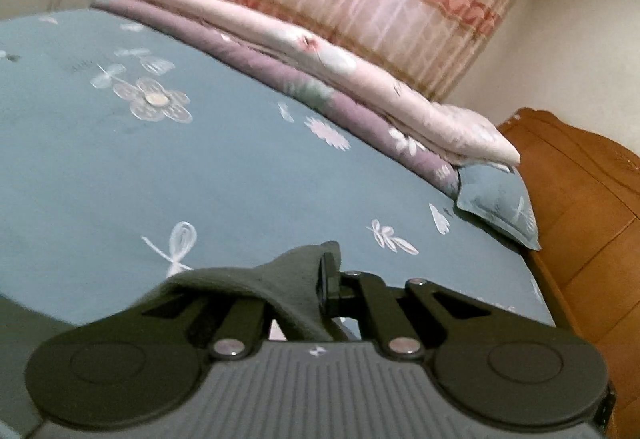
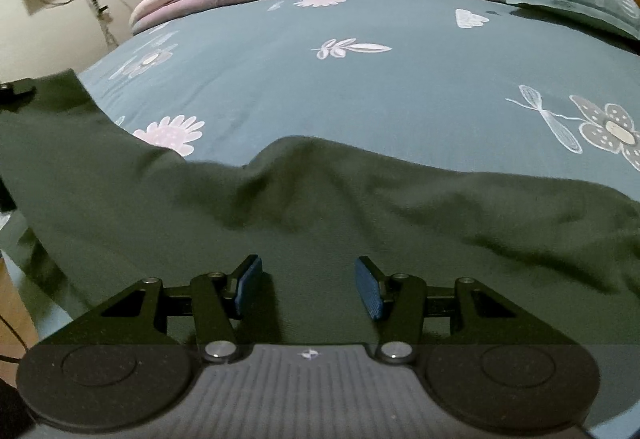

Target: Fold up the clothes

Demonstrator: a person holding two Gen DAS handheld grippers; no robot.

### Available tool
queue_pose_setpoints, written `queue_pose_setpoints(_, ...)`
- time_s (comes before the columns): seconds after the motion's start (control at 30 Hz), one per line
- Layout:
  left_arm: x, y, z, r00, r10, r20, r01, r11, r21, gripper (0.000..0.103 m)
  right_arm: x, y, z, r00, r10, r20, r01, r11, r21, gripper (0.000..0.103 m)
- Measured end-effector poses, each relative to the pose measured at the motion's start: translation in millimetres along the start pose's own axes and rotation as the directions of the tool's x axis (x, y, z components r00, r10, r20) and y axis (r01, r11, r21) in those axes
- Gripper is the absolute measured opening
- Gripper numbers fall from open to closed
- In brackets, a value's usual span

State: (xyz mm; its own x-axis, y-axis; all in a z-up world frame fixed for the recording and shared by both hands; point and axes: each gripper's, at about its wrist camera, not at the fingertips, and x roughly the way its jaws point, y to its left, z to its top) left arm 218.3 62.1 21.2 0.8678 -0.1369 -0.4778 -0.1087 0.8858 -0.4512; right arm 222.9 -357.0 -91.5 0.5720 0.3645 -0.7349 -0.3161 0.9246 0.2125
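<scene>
Soft, limp dark-green garment [image 2: 320, 207] sags on the bed [image 2: 360, 87]; left tool [image 1: 320, 279] pinches its edge, right tool [image 2: 308, 287] gapes apart above it

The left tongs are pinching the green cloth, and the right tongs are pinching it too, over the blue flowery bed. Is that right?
Not quite. In the right wrist view, the right tongs are open, with their blue pads apart above the green cloth, gripping nothing. The left tongs do pinch the cloth, over the blue flowery bed.

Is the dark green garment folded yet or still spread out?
Spread, not neatly folded: the dark green garment lies rumpled across the bed, one edge pinched in the left hand-held gripper; the right hand-held gripper is open above it.
</scene>
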Motion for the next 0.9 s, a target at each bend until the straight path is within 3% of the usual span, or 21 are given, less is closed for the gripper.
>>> queue_pose_setpoints(0.1, -9, 0, -13, 0.999, 0.048, 0.006, -0.048, 0.998, 0.028, 0.003, 4, -2, 1, 1.0, 0.023, -0.018, -0.024, 1.0, -0.021, 0.058)
queue_pose_setpoints(0.23, 1, 12, -38, 0.992, 0.113, -0.057, -0.11, 0.993, 0.049, 0.004, 7, -2, -1, 0.999, 0.032, -0.033, -0.034, 0.998, -0.044, 0.059)
queue_pose_setpoints(0.37, 26, 36, -62, 0.957, 0.213, -0.199, -0.214, 0.977, 0.016, 0.004, 10, -2, -4, 0.998, 0.041, -0.049, -0.044, 0.997, -0.067, 0.062)
queue_pose_setpoints(0.5, 37, 49, -78, 0.93, 0.259, -0.259, -0.271, 0.963, -0.008, 0.004, 12, -2, -6, 0.997, 0.049, -0.063, -0.054, 0.994, -0.09, 0.062)
queue_pose_setpoints(0.57, 32, 47, -78, 0.93, 0.267, -0.253, -0.283, 0.958, -0.031, 0.003, 11, -4, -7, 0.997, 0.048, -0.068, -0.054, 0.994, -0.093, 0.062)
queue_pose_setpoints(0.7, 4, 31, -61, 0.956, 0.261, -0.13, -0.268, 0.963, -0.038, 0.003, 9, -9, -6, 0.996, 0.046, -0.072, -0.051, 0.995, -0.08, 0.062)
queue_pose_setpoints(0.9, -7, 36, -62, 0.94, 0.312, -0.134, -0.324, 0.943, -0.076, 0.003, 10, -11, -3, 0.994, 0.051, -0.097, -0.06, 0.993, -0.098, 0.062)
